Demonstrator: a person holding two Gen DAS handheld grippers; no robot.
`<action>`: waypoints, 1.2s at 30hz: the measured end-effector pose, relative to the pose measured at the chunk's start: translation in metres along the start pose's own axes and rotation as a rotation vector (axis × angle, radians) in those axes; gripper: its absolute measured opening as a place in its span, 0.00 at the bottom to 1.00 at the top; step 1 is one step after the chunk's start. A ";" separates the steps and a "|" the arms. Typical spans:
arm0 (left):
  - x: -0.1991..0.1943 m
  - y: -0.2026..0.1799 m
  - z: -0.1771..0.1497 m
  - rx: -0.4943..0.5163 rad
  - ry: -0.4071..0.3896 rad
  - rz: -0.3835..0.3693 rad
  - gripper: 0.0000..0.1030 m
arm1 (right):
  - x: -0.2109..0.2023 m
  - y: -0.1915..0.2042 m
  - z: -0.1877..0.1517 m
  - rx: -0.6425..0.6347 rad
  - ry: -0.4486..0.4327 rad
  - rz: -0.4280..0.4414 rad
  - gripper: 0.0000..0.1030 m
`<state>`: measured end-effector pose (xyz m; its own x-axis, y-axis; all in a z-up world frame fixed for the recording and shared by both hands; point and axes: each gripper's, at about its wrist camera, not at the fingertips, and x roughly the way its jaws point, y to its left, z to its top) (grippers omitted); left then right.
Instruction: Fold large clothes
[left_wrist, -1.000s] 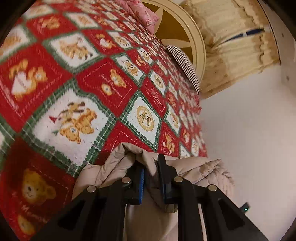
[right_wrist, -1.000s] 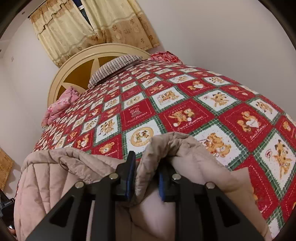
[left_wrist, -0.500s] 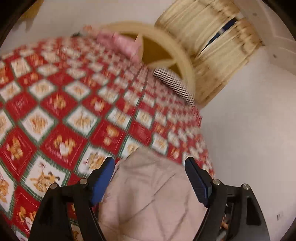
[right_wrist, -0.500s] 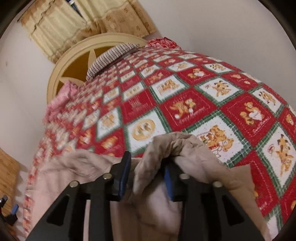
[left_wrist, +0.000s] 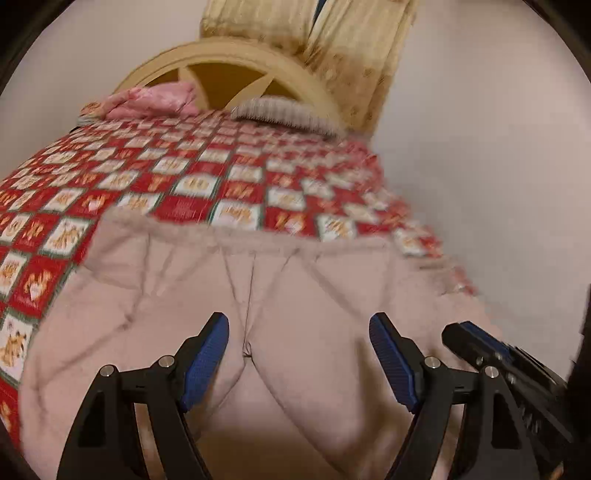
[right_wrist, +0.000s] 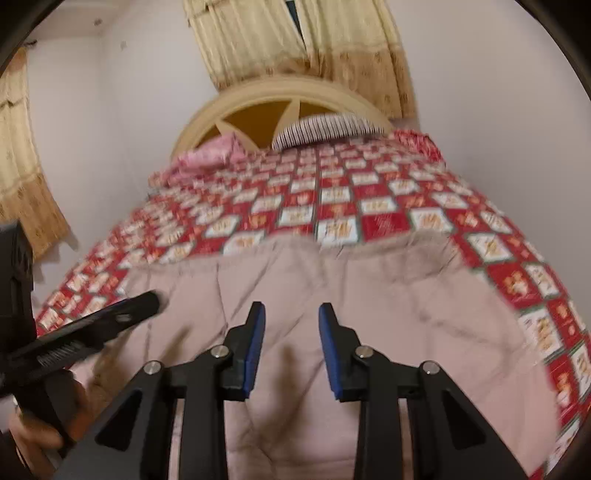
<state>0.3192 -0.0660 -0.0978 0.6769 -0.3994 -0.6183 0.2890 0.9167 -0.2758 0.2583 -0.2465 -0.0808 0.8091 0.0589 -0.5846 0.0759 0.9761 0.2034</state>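
A large beige quilted coat (left_wrist: 258, 295) lies spread flat on the near part of the bed; it also shows in the right wrist view (right_wrist: 369, 295). My left gripper (left_wrist: 299, 332) hangs open and empty above the coat. My right gripper (right_wrist: 291, 321) is open and empty above the coat's middle. The right gripper's finger (left_wrist: 480, 350) shows at the right edge of the left wrist view. The left gripper's finger (right_wrist: 122, 317) shows at the left edge of the right wrist view.
The bed has a red, green and white bear-patterned quilt (left_wrist: 221, 177). A pink pillow (left_wrist: 155, 98) and a striped pillow (left_wrist: 288, 114) lie by the cream round headboard (right_wrist: 280, 107). Yellow curtains (right_wrist: 303, 40) hang behind. White walls stand on both sides.
Both grippers have let go of the coat's folded edge, opened and pulled back. The coat now lies flat on the bed. Both views have swung towards the headboard.
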 end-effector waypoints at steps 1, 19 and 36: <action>0.010 0.002 -0.003 -0.005 0.015 0.024 0.77 | 0.009 -0.001 -0.004 0.004 0.017 -0.009 0.28; 0.069 -0.006 -0.022 0.157 0.088 0.190 0.93 | 0.003 -0.031 -0.021 0.074 0.016 -0.066 0.25; 0.054 -0.012 -0.024 0.205 0.114 0.154 0.94 | 0.010 -0.112 -0.059 0.104 0.065 -0.237 0.17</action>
<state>0.3361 -0.0984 -0.1459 0.6466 -0.2425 -0.7233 0.3270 0.9447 -0.0244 0.2235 -0.3429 -0.1556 0.7227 -0.1524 -0.6741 0.3211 0.9378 0.1322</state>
